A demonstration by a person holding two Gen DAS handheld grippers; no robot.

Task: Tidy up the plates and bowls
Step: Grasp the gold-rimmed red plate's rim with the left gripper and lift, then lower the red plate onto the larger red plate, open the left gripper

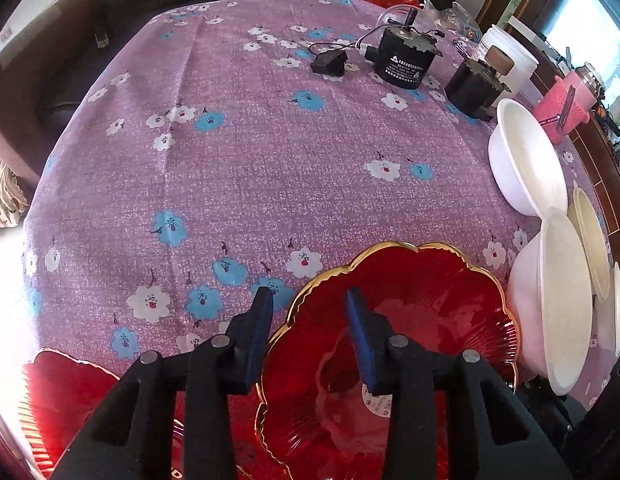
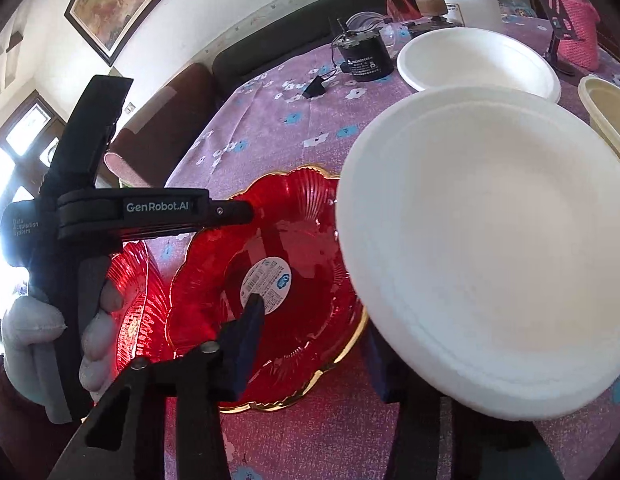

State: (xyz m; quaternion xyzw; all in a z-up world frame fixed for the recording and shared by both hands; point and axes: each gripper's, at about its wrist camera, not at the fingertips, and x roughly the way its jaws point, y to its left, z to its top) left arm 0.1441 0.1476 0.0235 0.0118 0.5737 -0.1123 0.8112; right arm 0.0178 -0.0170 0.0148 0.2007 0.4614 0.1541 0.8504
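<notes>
— Grippers first: left gripper (image 1: 309, 293), condition?
— Jaws partly apart, astride the gold rim of the red dish (image 1: 430, 300): one finger outside the rim, the other inside the dish. No clamping seen. A gloved hand (image 2: 30, 340) carries it.
— Location of that dish?
— On the flowered tablecloth (image 1: 270, 160), near edge, overlapping a second red dish (image 1: 62, 392) on its left.
— And the right gripper (image 2: 312, 320)?
— Jaws partly apart. One finger shows in front of the red dish; the other is half hidden under the tilted white bowl (image 2: 490, 248). Whether it grips that bowl cannot be determined.
</notes>
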